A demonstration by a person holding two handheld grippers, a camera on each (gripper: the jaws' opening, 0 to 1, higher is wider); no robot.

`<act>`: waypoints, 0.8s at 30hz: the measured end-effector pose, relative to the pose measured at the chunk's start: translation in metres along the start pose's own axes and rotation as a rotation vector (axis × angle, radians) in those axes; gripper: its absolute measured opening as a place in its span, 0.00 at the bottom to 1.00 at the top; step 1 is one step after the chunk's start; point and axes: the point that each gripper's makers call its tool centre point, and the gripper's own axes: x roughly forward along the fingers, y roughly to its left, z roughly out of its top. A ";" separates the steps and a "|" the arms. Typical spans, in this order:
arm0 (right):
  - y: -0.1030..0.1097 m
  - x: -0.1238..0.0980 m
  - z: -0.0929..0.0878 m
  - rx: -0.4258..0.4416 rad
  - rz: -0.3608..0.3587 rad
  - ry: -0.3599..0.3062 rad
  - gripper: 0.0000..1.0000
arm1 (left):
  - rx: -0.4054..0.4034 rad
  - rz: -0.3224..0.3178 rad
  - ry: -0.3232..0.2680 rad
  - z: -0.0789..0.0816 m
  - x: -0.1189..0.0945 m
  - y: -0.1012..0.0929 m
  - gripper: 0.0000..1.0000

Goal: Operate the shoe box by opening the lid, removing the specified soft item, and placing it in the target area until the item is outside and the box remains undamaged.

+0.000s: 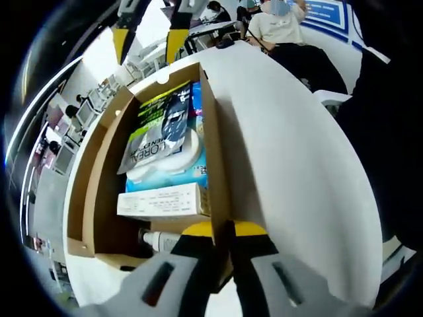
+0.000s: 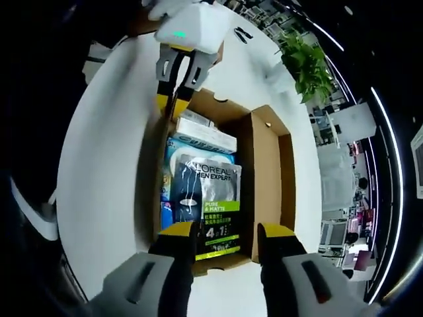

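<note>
Open-plan office or lab hall. Indicators: round white bench [image 2: 106, 145]; rows of desks with monitors [image 1: 73, 119]; seated person [image 1: 281, 30] at a far desk; potted plant [image 2: 307, 63]; blue wall signage [image 1: 327, 13].

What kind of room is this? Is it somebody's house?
Probably not a house: it looks like a big office or workroom. A seated person is at desks in the background, a potted plant stands nearby, and the shoe box sits on a white table.

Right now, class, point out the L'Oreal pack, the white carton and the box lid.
L'Oreal pack [image 2: 210, 208], right gripper view, middle of its printed front.
White carton [image 1: 162, 201], left gripper view, its long printed side.
Box lid [image 2: 271, 172], right gripper view, bare inner face.
</note>
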 end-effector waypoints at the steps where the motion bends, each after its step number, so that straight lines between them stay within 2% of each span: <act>1: 0.002 0.001 0.000 0.000 0.004 -0.001 0.39 | 0.000 0.000 0.000 0.000 0.000 0.000 0.06; 11: 0.021 0.020 0.003 -0.005 0.066 -0.001 0.41 | 0.001 0.001 0.001 0.000 0.000 -0.002 0.06; 24: 0.032 0.039 0.003 -0.039 0.127 -0.001 0.42 | 0.002 0.000 0.000 0.000 0.000 -0.002 0.06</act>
